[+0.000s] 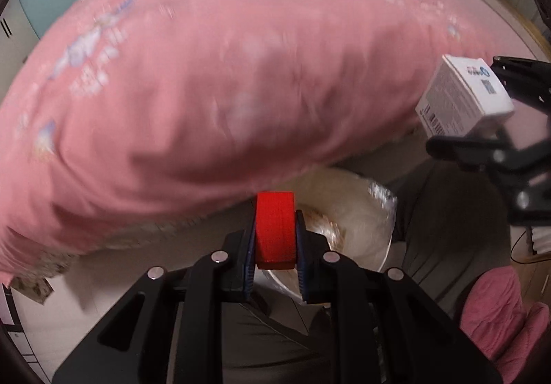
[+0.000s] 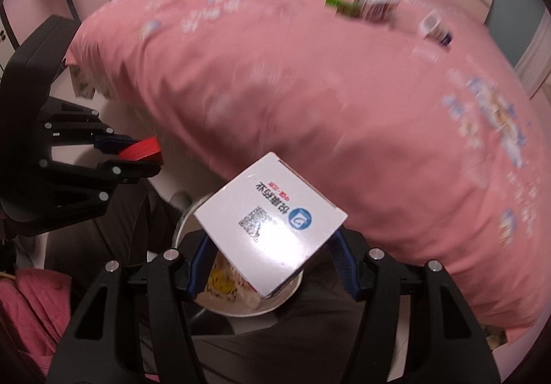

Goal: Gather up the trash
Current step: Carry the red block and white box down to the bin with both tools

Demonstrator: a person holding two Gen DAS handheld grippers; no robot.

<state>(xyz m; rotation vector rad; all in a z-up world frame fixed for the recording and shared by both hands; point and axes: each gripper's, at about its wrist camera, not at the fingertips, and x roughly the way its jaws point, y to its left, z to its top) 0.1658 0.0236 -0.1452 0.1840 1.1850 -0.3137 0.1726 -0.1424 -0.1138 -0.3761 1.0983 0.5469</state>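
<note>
Bed [image 2: 310,91]: pink printed cover fills both views; blurred. Far across it lie about 4 leftover items [image 2: 365,5], among them a green box and a small cup, well apart from both grippers.
Bin [image 1: 358,229]: a pale lined container on the floor beside the bed edge, below both grippers, already holding wrappers.
White box [image 2: 272,222]: a carton with a QR code and blue logo, tilted, carried directly above the bin.
Red piece [image 1: 275,229]: a small red block, just above the bin's near rim.
Step in hand: judged as dropping both items into the bin.
Doing it well: bring each item over the middle of the lining, lower it close, then release; the box is wide, so turn it flat or it may catch the rim.
Right gripper [image 2: 270,256]: spread fairly wide, pinching the white box by 2 opposite sides.
Left gripper [image 1: 275,246]: nearly pressed together, pinching the red piece between blue pads.
</note>
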